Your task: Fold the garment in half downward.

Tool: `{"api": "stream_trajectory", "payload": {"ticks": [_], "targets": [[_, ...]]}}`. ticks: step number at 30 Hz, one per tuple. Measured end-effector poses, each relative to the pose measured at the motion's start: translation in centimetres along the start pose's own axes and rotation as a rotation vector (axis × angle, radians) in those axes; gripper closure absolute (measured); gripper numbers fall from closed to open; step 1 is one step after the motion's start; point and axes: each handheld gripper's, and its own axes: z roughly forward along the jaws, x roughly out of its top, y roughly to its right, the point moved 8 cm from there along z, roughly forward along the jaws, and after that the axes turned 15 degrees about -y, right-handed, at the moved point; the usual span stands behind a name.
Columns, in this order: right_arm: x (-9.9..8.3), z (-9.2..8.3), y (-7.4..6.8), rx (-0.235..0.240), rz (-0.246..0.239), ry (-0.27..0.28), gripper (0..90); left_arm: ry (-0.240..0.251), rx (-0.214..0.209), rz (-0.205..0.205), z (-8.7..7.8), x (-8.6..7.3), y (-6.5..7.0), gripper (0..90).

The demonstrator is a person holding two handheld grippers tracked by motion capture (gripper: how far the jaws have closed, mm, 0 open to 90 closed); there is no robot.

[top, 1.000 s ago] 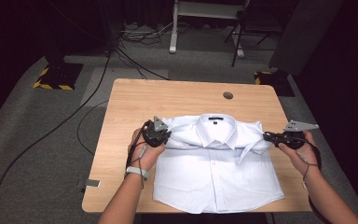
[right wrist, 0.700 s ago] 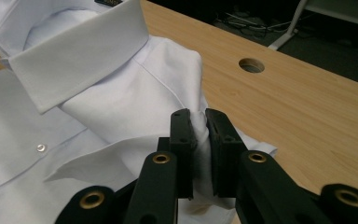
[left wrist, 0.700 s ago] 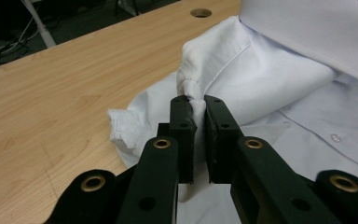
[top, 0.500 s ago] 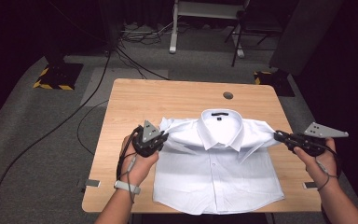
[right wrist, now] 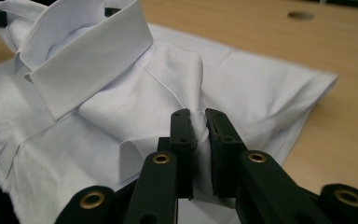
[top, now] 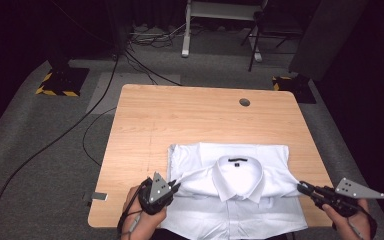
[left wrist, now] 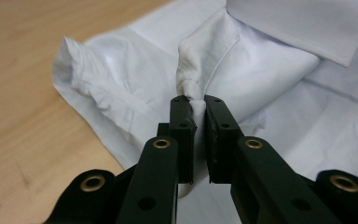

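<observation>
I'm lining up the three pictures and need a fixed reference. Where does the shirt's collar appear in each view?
High view: the collar sits low and centre, between the two grippers.
Left gripper view: top right corner, above the jaws.
Right gripper view: upper left, standing up from the shirt.
Shared landmark: the bare wooden table beside the shirt, seen in all three views.

Your shirt's (top: 240,200) hem runs off the picture's bottom edge below both claws; each claw's pads hide the pinched cloth.
</observation>
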Motion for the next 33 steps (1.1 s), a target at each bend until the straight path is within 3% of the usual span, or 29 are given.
{"api": "stream_trajectory", "payload": {"ticks": [5,9,14,19,22,25,28,29,30,31,32,33], "targets": [[-4.1,2.1,-1.0,0.047,0.028,-0.107,80.9,-0.085,-0.035,-0.003,2.1,-2.6,0.8,82.8],[-5.3,3.3,-0.8,0.047,0.027,-0.163,80.9,-0.108,-0.036,-0.004,3.0,-2.9,0.6,82.7],[-5.1,4.6,0.1,0.027,0.017,-0.192,80.9,-0.132,-0.013,0.0,4.3,-2.4,-0.3,82.7],[-3.3,6.2,2.3,-0.012,0.023,-0.191,80.9,-0.119,0.031,-0.014,6.1,-0.1,-2.8,82.7],[-1.0,6.5,3.6,-0.044,0.027,-0.167,81.0,-0.058,0.034,-0.059,5.1,2.0,-4.0,83.2],[1.1,3.0,2.4,-0.06,-0.02,-0.098,81.0,-0.003,0.014,-0.008,1.4,2.5,-2.2,83.6],[-0.1,0.3,0.5,-0.036,-0.012,-0.087,81.0,-0.045,-0.043,-0.004,0.8,0.4,-0.4,83.6],[-1.2,0.5,0.0,-0.021,-0.007,-0.117,81.0,-0.074,-0.061,-0.009,1.3,-0.4,-0.1,83.6],[-3.2,1.9,-0.4,0.009,0.009,-0.178,81.0,-0.105,-0.086,-0.028,2.3,-1.4,0.0,83.6],[-3.2,1.9,-0.4,0.009,0.009,-0.178,81.0,-0.105,-0.086,-0.028,2.3,-1.4,0.0,83.6],[-4.7,3.2,-0.4,0.017,0.024,-0.226,80.9,-0.118,-0.093,-0.031,2.7,-1.7,0.0,83.5],[-5.0,3.4,-0.5,0.02,0.033,-0.229,80.9,-0.118,-0.097,-0.037,2.9,-1.7,-0.1,83.4]]}}
